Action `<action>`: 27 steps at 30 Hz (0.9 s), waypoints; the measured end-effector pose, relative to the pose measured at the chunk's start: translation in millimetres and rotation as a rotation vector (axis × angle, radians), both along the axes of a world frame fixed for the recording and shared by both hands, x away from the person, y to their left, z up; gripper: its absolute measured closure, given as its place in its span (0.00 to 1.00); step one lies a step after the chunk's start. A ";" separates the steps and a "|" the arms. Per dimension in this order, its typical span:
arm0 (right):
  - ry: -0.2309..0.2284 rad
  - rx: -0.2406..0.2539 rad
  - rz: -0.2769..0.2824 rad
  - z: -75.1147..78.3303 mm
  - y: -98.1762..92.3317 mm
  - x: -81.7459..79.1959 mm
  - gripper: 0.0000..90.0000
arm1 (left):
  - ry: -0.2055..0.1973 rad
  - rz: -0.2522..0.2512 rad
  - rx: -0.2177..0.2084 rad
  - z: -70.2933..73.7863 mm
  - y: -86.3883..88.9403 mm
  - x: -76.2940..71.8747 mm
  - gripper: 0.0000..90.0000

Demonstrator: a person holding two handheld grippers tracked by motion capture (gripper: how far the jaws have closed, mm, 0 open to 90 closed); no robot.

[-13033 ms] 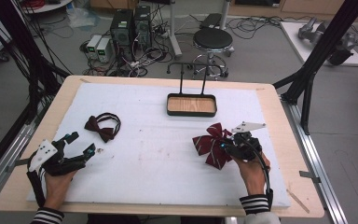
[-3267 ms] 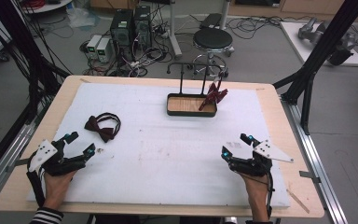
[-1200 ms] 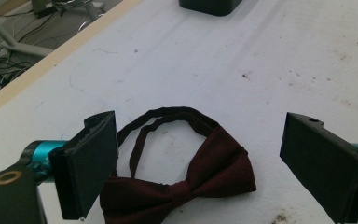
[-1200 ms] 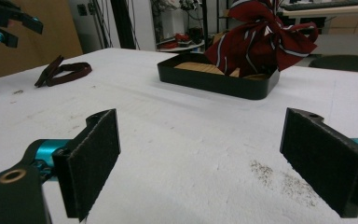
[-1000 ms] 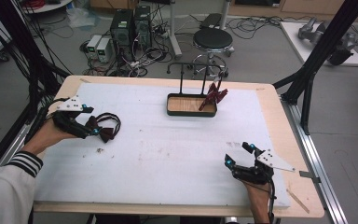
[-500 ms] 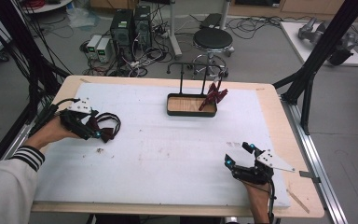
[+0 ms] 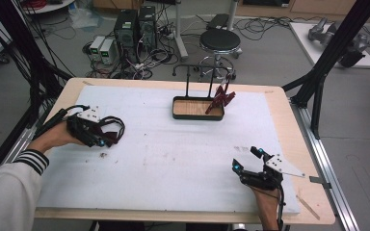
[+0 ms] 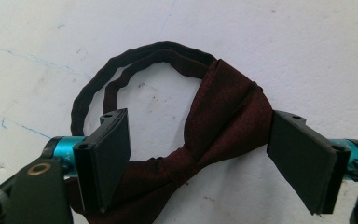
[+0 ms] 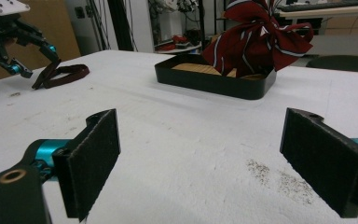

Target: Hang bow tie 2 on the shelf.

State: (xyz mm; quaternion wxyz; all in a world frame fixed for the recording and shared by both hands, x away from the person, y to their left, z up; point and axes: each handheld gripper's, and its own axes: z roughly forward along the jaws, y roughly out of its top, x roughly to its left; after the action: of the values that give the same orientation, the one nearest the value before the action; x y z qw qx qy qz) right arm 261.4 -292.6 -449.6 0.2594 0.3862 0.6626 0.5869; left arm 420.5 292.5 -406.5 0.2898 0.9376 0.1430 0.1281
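Now the left tool (image 8: 198,158), jaws narrowing yet apart, straddles a satiny maroon bow tie (image 8: 223,121).

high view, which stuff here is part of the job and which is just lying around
In the job:
bow tie
left gripper, jaws just closing around it
tray
striped bow on the rack

Lying about:
stool
computers

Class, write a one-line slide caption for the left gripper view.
Left gripper straddles a dark red bow tie on the white table, jaws closing.
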 end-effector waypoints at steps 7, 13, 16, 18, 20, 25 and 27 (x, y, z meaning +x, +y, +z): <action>0.000 0.002 0.002 0.0 -0.2 0.1 0.12 | 0.006 -0.003 0.030 -3.7 -0.7 2.3 0.29; 0.000 0.001 0.003 0.0 -0.4 0.0 0.12 | 0.028 -0.028 0.058 -6.9 -0.8 3.7 0.34; 0.001 0.002 0.003 0.0 -0.3 0.1 0.12 | 0.036 -0.028 0.063 -7.3 -0.4 3.8 0.35; 0.005 0.005 0.001 -0.1 -0.2 -0.1 0.12 | 0.039 -0.030 0.068 -7.3 -0.3 3.9 0.35; 0.006 0.004 0.000 0.0 -0.5 0.1 0.12 | 0.052 -0.041 0.074 -7.9 -0.2 4.1 0.35; 0.002 0.003 -0.001 -0.1 -0.7 0.4 0.12 | 0.076 -0.056 0.080 -9.4 -0.5 5.7 0.41; 0.007 0.006 0.000 0.0 -0.6 0.1 0.12 | 0.086 -0.063 0.076 -10.2 -0.5 6.1 0.46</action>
State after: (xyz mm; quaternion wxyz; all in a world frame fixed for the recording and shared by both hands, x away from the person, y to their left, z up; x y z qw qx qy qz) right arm 261.4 -293.1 -449.7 0.2561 0.3890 0.6615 0.5877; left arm 426.6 292.0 -416.8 0.2512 0.9567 0.1209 0.0836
